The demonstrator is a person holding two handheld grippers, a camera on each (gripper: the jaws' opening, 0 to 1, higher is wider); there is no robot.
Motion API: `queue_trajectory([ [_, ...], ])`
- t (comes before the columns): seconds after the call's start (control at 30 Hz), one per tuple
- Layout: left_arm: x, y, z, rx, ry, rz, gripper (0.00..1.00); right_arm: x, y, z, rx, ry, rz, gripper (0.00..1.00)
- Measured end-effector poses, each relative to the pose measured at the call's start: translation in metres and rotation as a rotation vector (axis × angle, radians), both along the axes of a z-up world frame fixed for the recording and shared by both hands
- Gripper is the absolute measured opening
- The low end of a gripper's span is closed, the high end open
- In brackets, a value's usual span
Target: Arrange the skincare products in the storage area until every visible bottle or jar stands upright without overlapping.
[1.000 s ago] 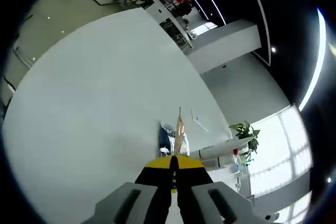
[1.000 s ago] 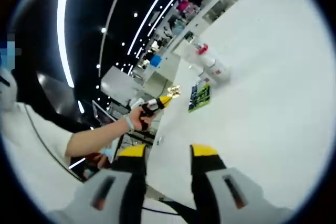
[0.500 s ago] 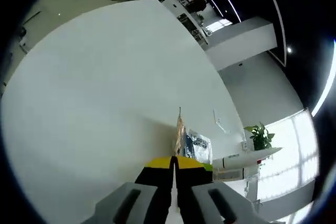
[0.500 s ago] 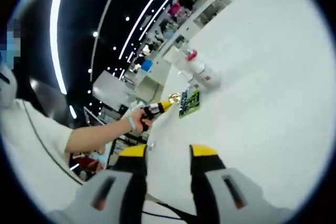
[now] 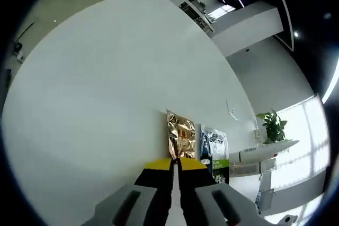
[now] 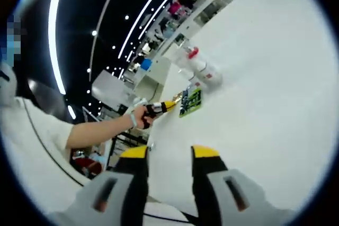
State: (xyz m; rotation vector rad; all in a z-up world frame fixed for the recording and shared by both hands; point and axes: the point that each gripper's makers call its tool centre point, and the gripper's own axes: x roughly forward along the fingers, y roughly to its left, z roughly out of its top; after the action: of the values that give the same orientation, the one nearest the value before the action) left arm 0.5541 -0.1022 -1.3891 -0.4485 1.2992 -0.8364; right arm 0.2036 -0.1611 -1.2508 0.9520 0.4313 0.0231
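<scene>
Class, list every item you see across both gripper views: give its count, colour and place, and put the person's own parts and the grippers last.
Table: one, white, beneath everything.
Gold sachet: one, gold foil, at the left gripper's tips.
Dark sachet: one, dark with green strip, beside the gold sachet.
Bottle: one, clear with red cap, lying beyond the sachets.
Plant: one, green, past the table.
Arm: one, white sleeve, holding the left gripper.
Left gripper: yellow-tipped, shut.
Right gripper: yellow-tipped, open.
</scene>
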Motion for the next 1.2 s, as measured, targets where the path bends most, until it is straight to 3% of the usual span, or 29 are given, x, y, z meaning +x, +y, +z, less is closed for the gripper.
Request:
queue_trajectory([
  [0.37, 0.002, 0.008, 0.0, 0.044, 0.042, 0.011, 0.07, -0.006, 0.003, 0.003, 0.003, -0.017, -0.008, 0.3],
  [0.5, 0.006, 0.012, 0.002, 0.04, 0.05, 0.018, 0.15, -0.011, 0.01, 0.003, 0.008, -0.02, -0.006, 0.3],
  [0.7, 0.008, 0.02, 0.012, 0.057, 0.003, 0.03, 0.31, -0.013, 0.018, 0.004, 0.008, -0.032, -0.006, 0.3],
  [0.9, -0.003, 0.049, 0.02, 0.154, -0.172, -0.082, 0.45, -0.008, 0.029, 0.004, 0.011, -0.048, 0.021, 0.3],
  [1.03, -0.008, 0.067, 0.033, 0.165, -0.272, -0.081, 0.46, 0.001, 0.04, 0.004, 0.018, -0.063, 0.064, 0.3],
  [1.1, -0.011, 0.088, 0.043, 0.189, -0.38, -0.085, 0.48, 0.005, 0.044, 0.005, 0.016, -0.071, 0.085, 0.3],
  [1.2, -0.014, 0.116, 0.042, 0.25, -0.444, -0.08, 0.55, 0.01, 0.052, 0.006, 0.021, -0.08, 0.117, 0.3],
])
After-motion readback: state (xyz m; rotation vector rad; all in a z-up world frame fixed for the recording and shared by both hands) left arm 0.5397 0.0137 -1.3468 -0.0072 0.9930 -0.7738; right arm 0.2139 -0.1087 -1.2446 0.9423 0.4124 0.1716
